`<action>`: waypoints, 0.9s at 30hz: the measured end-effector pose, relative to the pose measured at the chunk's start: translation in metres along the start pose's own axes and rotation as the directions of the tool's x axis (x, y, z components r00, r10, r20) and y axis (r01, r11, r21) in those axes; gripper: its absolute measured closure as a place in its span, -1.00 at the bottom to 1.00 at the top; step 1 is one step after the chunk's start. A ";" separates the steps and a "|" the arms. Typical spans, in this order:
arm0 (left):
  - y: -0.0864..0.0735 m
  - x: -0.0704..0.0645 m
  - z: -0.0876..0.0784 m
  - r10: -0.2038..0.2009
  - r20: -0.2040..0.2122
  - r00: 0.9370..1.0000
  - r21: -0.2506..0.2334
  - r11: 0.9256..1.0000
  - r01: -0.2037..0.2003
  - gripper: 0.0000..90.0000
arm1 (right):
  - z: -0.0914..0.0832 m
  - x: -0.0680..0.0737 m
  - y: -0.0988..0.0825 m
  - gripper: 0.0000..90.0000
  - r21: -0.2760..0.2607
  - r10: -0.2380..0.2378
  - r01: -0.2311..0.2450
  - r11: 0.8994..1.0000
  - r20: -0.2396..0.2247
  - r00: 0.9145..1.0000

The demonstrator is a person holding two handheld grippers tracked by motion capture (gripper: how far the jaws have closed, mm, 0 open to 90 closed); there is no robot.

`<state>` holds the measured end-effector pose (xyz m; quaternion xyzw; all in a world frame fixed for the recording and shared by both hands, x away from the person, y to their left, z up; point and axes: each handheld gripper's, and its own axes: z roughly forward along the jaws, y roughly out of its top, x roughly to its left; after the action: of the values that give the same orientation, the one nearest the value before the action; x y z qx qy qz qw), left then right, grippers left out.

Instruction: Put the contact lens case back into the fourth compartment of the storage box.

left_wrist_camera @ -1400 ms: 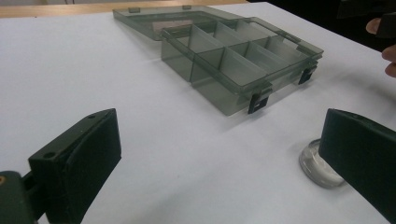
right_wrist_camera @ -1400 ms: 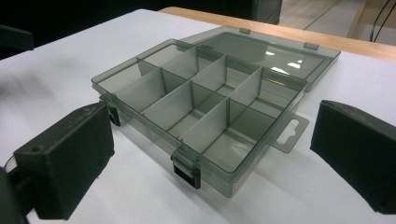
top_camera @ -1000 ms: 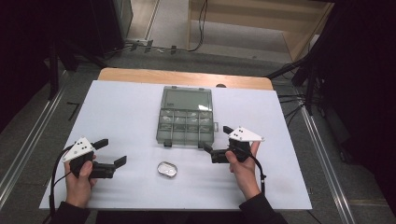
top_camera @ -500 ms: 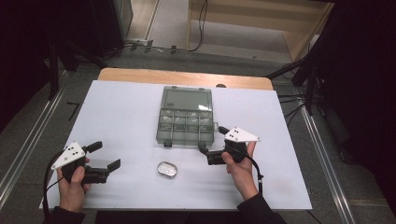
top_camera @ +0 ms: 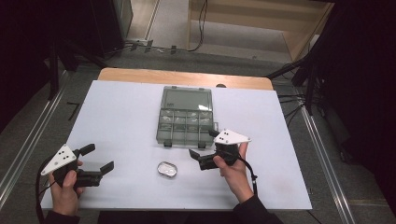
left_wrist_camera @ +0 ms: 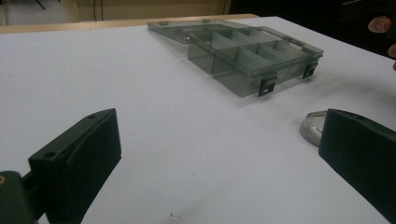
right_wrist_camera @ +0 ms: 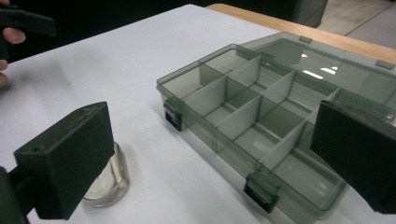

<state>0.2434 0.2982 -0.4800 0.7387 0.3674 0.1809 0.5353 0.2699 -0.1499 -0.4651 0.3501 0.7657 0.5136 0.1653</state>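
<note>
- Since the earlier frames, left gripper (top_camera: 99,158) has drawn back toward the table's near left corner; right gripper (top_camera: 203,147) has shifted left, toward the tin (top_camera: 167,169).
- Left gripper: jaws wide apart, holding nothing, well left of the tin.
- Right gripper: jaws apart, empty, just right of the tin and just in front of the box (top_camera: 186,116).
- Tin: small, oval, on the table (top_camera: 121,112), near the box's front edge.
- Box: grey, compartmented, lid open flat behind it.
</note>
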 end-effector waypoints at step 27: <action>-0.008 0.009 -0.005 -0.014 -0.018 1.000 0.001 1.000 0.015 -1.00 | 0.029 0.040 0.003 -1.00 0.090 -0.073 0.086 0.992 -0.133 0.988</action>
<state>0.2430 0.3089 -0.4870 0.7346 0.3778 0.1836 0.5328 0.2609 -0.1021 -0.4697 0.2928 0.8118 0.4910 0.1187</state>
